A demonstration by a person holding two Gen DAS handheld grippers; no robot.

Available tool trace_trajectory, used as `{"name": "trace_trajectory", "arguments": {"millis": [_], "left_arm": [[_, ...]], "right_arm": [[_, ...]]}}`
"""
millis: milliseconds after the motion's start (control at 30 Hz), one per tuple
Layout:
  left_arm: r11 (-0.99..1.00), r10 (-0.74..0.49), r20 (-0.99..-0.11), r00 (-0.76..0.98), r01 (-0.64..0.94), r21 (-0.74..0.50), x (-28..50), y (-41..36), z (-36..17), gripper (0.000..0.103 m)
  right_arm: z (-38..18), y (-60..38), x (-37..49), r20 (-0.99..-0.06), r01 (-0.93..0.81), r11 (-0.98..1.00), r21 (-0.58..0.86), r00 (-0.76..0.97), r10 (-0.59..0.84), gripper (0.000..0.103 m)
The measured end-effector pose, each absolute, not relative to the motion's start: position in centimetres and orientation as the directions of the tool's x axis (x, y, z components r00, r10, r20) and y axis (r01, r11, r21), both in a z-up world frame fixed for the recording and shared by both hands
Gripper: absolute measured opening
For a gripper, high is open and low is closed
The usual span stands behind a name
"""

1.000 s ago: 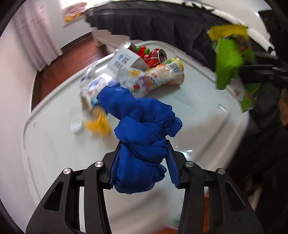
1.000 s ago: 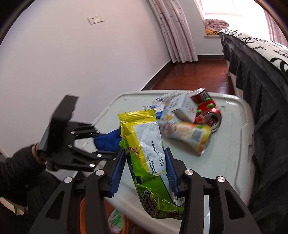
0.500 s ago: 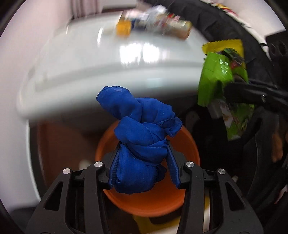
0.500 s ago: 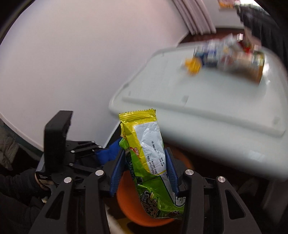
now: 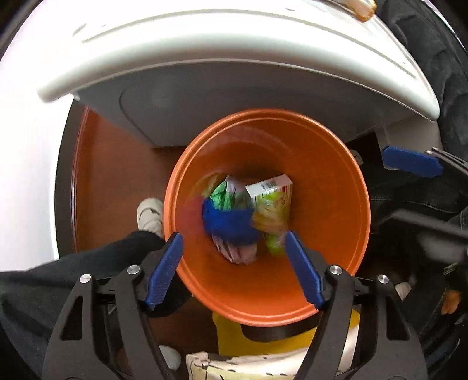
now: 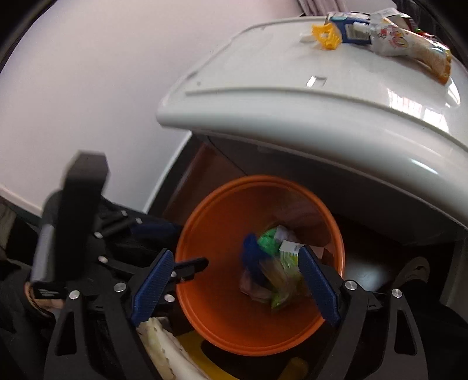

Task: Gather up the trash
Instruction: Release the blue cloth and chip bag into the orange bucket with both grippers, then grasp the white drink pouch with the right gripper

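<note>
An orange bin [image 5: 330, 181] [image 6: 327, 225] stands on the floor below the white table's edge. My left gripper [image 5: 234, 266] hangs straight above it, jaws opening, nothing between them. The blue cloth [image 5: 231, 223] [image 6: 253, 252] is blurred, dropping among wrappers and a small box [image 5: 270, 185] inside the bin. My right gripper [image 6: 234, 285] also stands over the bin with jaws opening and empty. The green and yellow snack bag [image 6: 282, 285] [image 5: 270, 222] falls, blurred, into the bin. The left gripper's body [image 6: 79, 222] shows at the left of the right wrist view.
On the white table [image 6: 292, 96] lie more trash: a yellow scrap [image 6: 324, 36], a blue-white carton [image 6: 351, 27] and a snack wrapper [image 6: 409, 43]. A person's dark trouser leg [image 5: 58, 277] and white shoe [image 5: 150, 214] are left of the bin. A yellow object [image 5: 263, 336] sits below it.
Both grippers came down from the table to above the orange bin. Their jaws spread, and the blue cloth and the green snack bag dropped out into the bin.
</note>
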State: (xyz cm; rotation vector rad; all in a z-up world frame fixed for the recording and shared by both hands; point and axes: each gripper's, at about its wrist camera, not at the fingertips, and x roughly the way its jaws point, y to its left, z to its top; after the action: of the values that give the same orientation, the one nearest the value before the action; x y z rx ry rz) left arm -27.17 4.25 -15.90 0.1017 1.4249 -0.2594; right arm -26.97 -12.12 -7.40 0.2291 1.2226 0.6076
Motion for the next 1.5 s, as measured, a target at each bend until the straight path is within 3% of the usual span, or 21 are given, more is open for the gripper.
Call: {"name": "trace_trajectory", "arguments": {"millis": [167,367,500,733,1100,1500], "left_arm": [[0.962,-0.155,-0.953,0.26,0.261,-0.085,-26.4,3.4,-11.7,0.071],[0.948,-0.189,-0.881,0.435,0.315,-0.047,-20.9,2.6,-5.6,0.071],[0.945,-0.188,-0.838,0.511,0.327,-0.013,-16.0,1.9,-2.5,0.071],[0.951,-0.194,-0.826,0.53,0.309,-0.026,-7.1,1.0,-2.5,0.071],[0.959,-0.218,-0.824,0.522,0.273,-0.081,-1.7,0.8,-4.1,0.071],[0.957,-0.207,-0.823,0.529,0.283,-0.058,-1.4,0.8,-4.1,0.071]], "right_arm": [[-2.9,-14.1,-26.0,-0.744,-0.346,0.814,0.466,0.345,0.572,0.086],[4.7,-19.5,-21.6,-0.664,-0.406,0.868,0.286,0.57,0.485,0.09],[6.2,-22.3,-17.0,-0.668,-0.432,0.874,0.222,0.586,0.459,0.09],[3.6,-22.3,-9.2,-0.768,-0.517,0.856,-0.012,0.552,0.323,0.09],[-2.8,-22.4,-2.2,-0.892,-0.613,0.786,-0.076,0.395,0.222,0.087],[-5.5,-22.0,-0.1,-0.921,-0.62,0.775,-0.12,0.361,0.146,0.088]]}}
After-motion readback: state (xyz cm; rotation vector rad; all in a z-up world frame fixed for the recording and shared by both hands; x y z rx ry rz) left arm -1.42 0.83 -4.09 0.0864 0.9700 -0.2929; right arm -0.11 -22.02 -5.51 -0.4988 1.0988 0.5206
